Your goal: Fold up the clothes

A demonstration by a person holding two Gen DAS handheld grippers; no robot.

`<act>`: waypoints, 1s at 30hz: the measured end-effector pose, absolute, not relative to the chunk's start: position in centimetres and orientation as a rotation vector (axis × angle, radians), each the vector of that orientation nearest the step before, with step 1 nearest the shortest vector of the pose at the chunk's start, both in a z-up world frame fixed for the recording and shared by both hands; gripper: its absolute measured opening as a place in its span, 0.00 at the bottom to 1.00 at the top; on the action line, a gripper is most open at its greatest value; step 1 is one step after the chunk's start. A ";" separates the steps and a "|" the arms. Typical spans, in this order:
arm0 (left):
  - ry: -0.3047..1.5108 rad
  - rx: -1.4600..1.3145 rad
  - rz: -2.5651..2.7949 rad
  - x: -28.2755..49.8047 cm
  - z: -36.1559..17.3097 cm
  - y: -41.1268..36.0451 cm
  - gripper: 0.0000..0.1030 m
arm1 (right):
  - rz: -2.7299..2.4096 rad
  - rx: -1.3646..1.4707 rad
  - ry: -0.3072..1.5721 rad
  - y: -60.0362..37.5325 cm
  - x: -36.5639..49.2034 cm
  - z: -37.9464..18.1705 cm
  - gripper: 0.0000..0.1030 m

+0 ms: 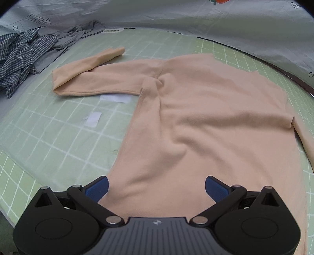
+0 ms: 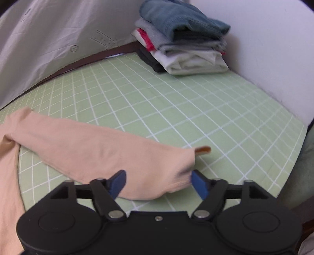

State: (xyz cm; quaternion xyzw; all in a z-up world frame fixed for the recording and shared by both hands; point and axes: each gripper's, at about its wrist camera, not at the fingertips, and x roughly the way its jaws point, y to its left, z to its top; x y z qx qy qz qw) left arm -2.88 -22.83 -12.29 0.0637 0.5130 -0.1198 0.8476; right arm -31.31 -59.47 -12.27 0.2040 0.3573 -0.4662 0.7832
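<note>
- A peach sweater [image 1: 206, 117] is shown spread flat on a green grid mat [image 1: 49, 137], body facing up, hem toward the camera.
- In the left wrist view, one sleeve [image 1: 94, 78] is seen extended to the left and bent back on itself, its cuff [image 1: 117, 51] pointing toward the far edge of the mat.
- The left hand-held gripper [image 1: 156, 189] is shown above the hem; its blue pads [image 1: 98, 188] are spread wide, with sweater cloth seen between them and no pad pressed on it.
- A heap of checked and grey clothes [image 1: 25, 53] is shown at the far left of the mat, well apart from the sweater.
- Two white patches [image 1: 94, 118] are seen on the mat, just beside the sweater body and below the sleeve.
- In the right wrist view, the other sleeve [image 2: 94, 149] is laid diagonally across the mat, its cuff end lying between the fingers of the right hand-held gripper [image 2: 159, 183].
- The right jaws are shown apart; the right pad [image 2: 199, 183] is close to the cuff edge, but no clamping is seen. Whether it touches cannot be told through the blur.
- A small orange-brown tab [image 2: 204, 149] is seen beside the cuff.
- A stack of folded clothes [image 2: 182, 37] is shown at the far corner of the mat against a white wall [image 2: 274, 49].
- A grey sheet [image 1: 176, 17] is seen beyond the mat.
</note>
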 end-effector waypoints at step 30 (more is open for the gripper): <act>1.148 0.220 -0.308 -7.1 -14.3 -20.2 1.00 | -0.271 0.212 0.937 -45.4 -23.3 -13.3 0.06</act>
